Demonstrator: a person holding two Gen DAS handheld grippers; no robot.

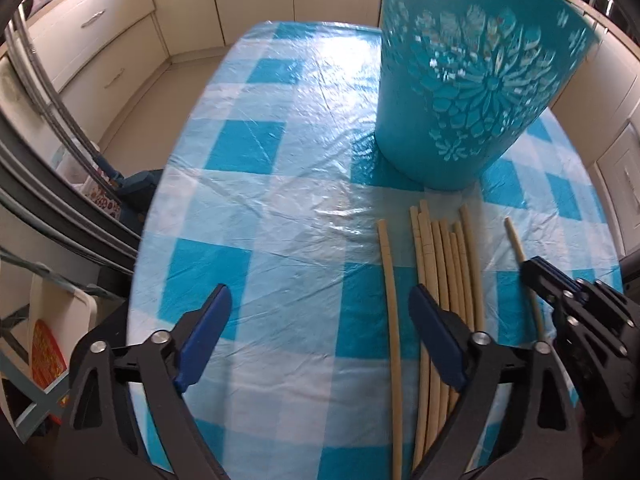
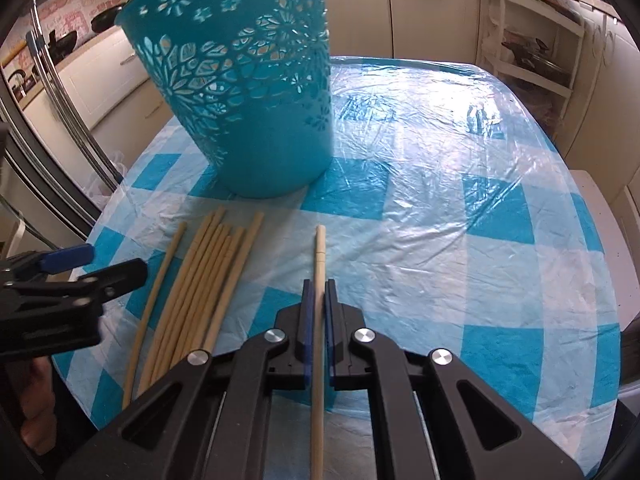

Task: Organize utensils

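A teal basket with flower cut-outs (image 1: 460,92) stands upright on the blue-and-white checked table (image 1: 280,152); it also shows in the right wrist view (image 2: 256,92). Several pale chopsticks (image 1: 444,272) lie in a bundle in front of it, one single stick (image 1: 390,300) to their left. My left gripper (image 1: 320,336) is open and empty, its right finger over the bundle. My right gripper (image 2: 319,300) is shut on one chopstick (image 2: 319,256) that points toward the basket, right of the bundle (image 2: 208,276). The right gripper shows at the left view's edge (image 1: 560,292).
Cream kitchen cabinets (image 1: 100,40) surround the table. Steel rails (image 2: 60,92) run along the left. A white shelf rack (image 2: 532,40) stands behind on the right. The table's right half (image 2: 480,200) holds only the wrinkled plastic cover.
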